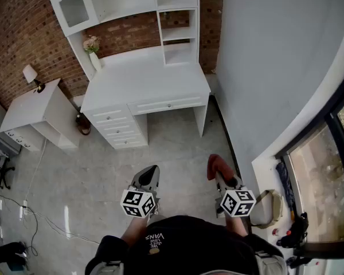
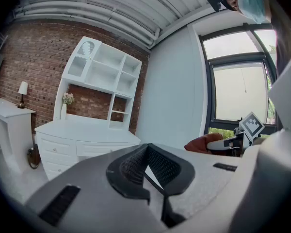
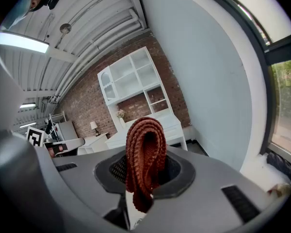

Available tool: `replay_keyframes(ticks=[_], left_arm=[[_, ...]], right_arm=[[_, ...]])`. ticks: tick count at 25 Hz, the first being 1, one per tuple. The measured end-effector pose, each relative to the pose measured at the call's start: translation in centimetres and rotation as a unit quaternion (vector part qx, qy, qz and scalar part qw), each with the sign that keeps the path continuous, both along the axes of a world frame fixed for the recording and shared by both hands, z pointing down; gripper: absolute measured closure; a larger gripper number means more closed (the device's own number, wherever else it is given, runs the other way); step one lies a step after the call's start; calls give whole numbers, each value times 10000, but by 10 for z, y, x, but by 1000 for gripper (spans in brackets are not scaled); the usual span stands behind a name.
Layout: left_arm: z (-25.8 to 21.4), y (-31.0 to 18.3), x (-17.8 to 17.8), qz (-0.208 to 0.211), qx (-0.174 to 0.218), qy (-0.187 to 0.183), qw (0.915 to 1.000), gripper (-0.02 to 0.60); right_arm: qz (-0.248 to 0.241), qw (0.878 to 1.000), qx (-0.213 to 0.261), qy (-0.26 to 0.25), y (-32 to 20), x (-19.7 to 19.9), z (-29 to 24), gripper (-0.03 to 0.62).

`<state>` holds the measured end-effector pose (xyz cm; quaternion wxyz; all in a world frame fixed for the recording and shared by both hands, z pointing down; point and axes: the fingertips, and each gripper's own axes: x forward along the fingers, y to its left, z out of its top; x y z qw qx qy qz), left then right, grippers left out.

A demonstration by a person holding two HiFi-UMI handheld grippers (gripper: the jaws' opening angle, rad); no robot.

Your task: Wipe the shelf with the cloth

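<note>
White desk point(image 1: 143, 82) and shelf point(image 1: 179, 39), brick wall point(image 1: 23, 33)

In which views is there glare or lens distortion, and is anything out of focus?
Head view: even light, sharp, but the grey wall bows at the edge. Left gripper view: strong fisheye, dark corners, the window washed out to white. Right gripper view: same fisheye; the ceiling lamp glares, yet the cloth is sharp enough to show its knit.

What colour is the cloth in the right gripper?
Rust-red cloth, ribbed knit; best in right gripper view.
</note>
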<state>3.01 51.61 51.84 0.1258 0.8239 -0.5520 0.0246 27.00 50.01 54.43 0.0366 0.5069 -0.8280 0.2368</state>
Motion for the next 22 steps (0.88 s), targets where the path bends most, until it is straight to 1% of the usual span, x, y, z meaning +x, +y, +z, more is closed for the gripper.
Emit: replay_keyframes(ticks=[5,10,15,22], left_arm=[[3,-5,3,9,-25,9,10000,574],[0,-10,8,3,16,69,10000,574],[2,-14,5,-28,-48,103,9999,574],[8,-42,-3,63,-116,169,9998,574]], right_arm=[[-29,10000,-22,-7,-4,0,3,510],[-42,9998,-71,-178,-9,4,3,508],[-61,9998,-88,-189,-15,1,4,508],[31,9996,-183,-219,-43,-7,9,508]])
